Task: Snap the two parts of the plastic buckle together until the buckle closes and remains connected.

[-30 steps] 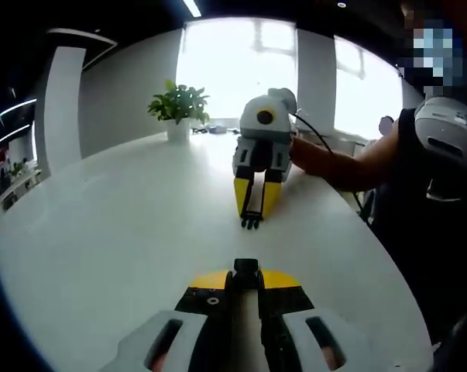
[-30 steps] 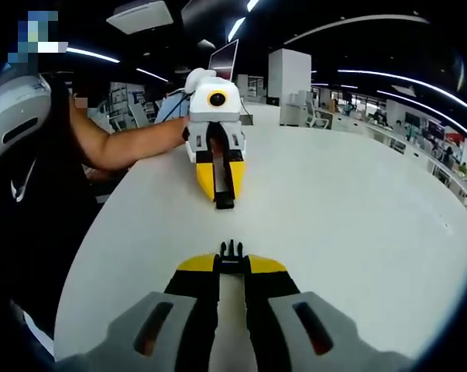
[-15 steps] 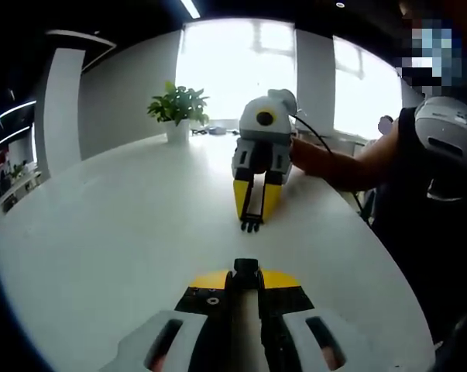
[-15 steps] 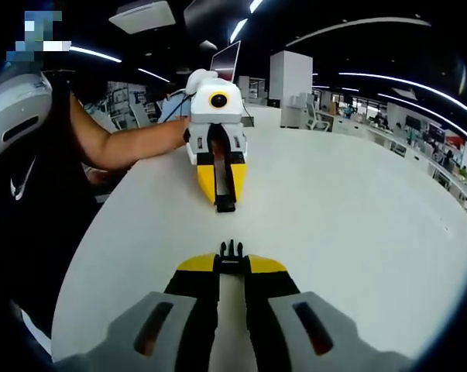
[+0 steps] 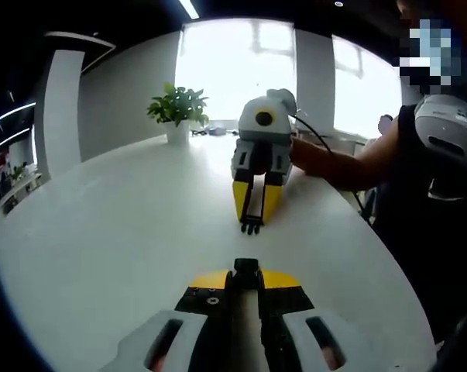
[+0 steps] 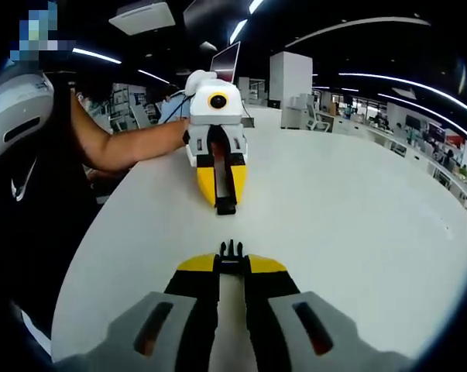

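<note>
Left gripper view: the socket half of the buckle (image 5: 246,271), a small black piece, sits clamped between the yellow tips of the left gripper (image 5: 246,280), whose jaws are drawn together on it at the bottom of the view. Straight ahead across the white table (image 5: 125,225), the right gripper (image 5: 252,219) faces back, its yellow jaws closed on the pronged half of the buckle (image 5: 252,225), whose black prongs poke out just above the tabletop. The two halves are apart, lined up nose to nose with bare table between them.

In the right gripper view the pronged half (image 6: 231,249) shows its three prongs standing past the pinched yellow tips of the right gripper (image 6: 231,263). Opposite, the left gripper (image 6: 224,198) holds the socket half (image 6: 225,205), a dark block at the end of its closed jaws, low over the table (image 6: 357,225).

A person's bare forearm (image 5: 349,164) reaches to the back of the right gripper, and a black cable (image 5: 314,132) arcs from it. In the right gripper view the person's other forearm (image 6: 128,147) leads to the left gripper. A potted plant (image 5: 179,112) stands at the far edge of the table before a bright window (image 5: 237,66). An office with desks and ceiling light strips (image 6: 388,77) lies beyond the table.
</note>
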Demonstrator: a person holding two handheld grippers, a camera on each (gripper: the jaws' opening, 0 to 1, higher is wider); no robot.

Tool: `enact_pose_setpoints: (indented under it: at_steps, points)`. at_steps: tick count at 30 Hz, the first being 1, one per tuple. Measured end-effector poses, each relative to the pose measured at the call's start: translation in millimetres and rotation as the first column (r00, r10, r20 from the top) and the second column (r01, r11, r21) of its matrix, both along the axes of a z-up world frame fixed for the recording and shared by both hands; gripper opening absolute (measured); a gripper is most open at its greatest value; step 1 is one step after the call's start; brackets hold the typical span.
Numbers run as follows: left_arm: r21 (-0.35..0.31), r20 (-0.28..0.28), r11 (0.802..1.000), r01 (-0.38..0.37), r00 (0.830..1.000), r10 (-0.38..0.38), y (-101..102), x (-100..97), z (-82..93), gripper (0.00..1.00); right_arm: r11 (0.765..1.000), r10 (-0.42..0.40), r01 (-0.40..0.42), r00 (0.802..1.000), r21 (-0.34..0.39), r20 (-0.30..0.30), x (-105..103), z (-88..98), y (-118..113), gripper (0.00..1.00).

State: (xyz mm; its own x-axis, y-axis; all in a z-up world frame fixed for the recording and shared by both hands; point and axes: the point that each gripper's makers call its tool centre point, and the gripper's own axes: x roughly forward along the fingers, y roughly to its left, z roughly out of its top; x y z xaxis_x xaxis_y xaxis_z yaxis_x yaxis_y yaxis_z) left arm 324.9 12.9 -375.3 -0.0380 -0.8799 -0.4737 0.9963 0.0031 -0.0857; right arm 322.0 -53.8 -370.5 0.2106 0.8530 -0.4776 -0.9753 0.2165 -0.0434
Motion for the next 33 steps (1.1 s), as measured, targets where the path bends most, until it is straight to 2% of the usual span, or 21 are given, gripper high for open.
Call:
enact_pose_setpoints:
  at_steps: [14, 20, 33]
  points:
    - [-0.008, -0.017, 1.0, 0.021, 1.0, -0.021, -6.6, -4.0, -0.2, 0.11, 1.0, 0.01, -0.01, 1.0, 0.009, -0.01, -1.9, 0.1, 1.9, 0.11]
    - [0.011, 0.023, 1.0, 0.022, 0.999, -0.023, -8.1, -4.5, 0.5, 0.11, 1.0, 0.012, -0.012, 1.0, 0.008, -0.002, -2.4, -0.2, 3.4, 0.11]
    - [-0.002, 0.007, 1.0, 0.026, 1.0, -0.026, -9.9, -5.3, 0.7, 0.11, 1.0, 0.011, -0.011, 1.0, 0.018, -0.009, -3.8, 0.2, 2.2, 0.11]
